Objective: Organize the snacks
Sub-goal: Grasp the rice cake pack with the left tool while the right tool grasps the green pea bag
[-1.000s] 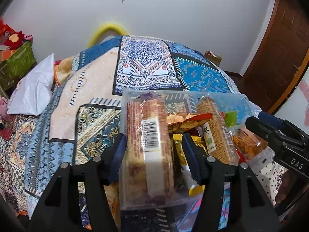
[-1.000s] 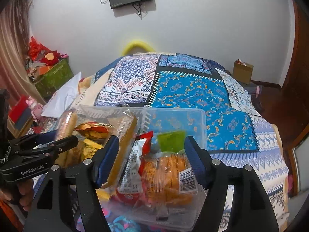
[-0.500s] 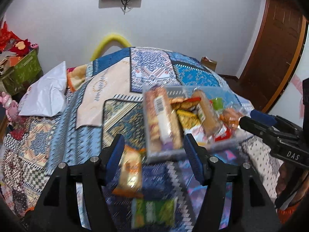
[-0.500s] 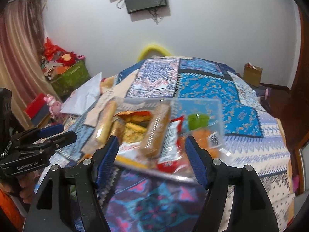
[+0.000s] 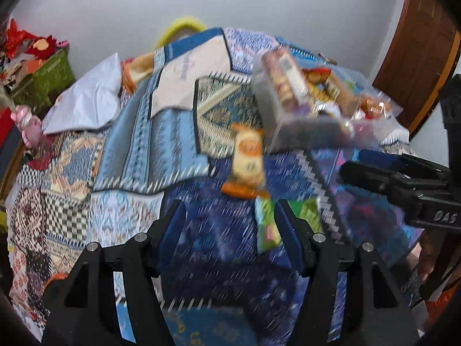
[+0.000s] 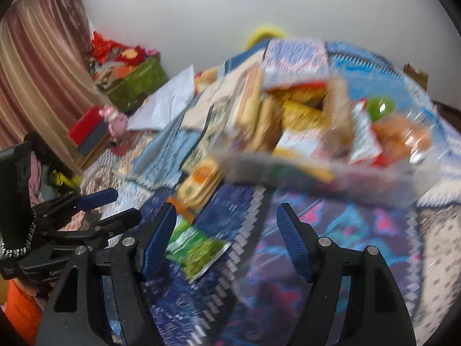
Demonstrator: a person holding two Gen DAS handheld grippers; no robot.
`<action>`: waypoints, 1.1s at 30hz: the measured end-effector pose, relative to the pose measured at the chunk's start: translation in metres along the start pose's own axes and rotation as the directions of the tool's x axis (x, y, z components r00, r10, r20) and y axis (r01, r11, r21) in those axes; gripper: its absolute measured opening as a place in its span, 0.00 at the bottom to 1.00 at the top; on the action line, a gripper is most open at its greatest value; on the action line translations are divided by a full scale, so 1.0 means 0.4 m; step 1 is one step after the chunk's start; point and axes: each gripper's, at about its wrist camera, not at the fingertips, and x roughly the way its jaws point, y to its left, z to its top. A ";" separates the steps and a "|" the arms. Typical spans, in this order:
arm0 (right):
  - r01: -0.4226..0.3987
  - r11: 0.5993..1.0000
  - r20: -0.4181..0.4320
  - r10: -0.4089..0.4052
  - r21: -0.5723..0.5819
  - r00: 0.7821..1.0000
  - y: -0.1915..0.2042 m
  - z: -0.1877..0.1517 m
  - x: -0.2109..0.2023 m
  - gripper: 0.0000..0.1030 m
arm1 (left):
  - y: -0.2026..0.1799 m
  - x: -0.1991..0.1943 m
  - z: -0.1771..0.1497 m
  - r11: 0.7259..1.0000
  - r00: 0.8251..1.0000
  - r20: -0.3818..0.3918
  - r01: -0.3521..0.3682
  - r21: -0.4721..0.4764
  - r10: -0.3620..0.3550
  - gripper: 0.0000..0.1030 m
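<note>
Nearest to us, our left gripper [image 5: 227,230] has its jaws spread and nothing is between them; only the dark blue part of the patchwork bedspread [image 5: 138,150] shows in the gap. Our right gripper [image 6: 226,238] is the same — released, with bare cloth between its blue pads [image 6: 291,242]. Just beyond the tips lies a green snack packet [image 6: 196,249], flat on the cloth, partly behind one left pad in the left view and beside one right pad in the right view. A little further is a yellow and orange biscuit packet [image 5: 247,161], also lying loose on the bedspread, close to the green one; whether the two touch we cannot tell because of the blur. Behind them stands the clear plastic box [image 5: 291,121], already full of snacks: long biscuit rolls, a red-and-white wrapper, something green and an orange bag. Far behind are a white pillow [image 5: 86,106] and a green carton [image 6: 135,83] by the wall. We judge that the box is mostly packed and that the step in hand is to collect the two loose packets. The next move calls for one gripper to come down over a packet with one pad on each side — the packets are thin and flat, so they may slip on the soft cloth.
</note>
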 end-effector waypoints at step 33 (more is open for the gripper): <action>0.123 0.990 -0.068 -0.127 -0.064 0.990 0.080 -0.057 0.084 0.37 | 0.056 0.046 -0.027 0.994 0.994 0.006 0.105 -0.028 -0.105 0.61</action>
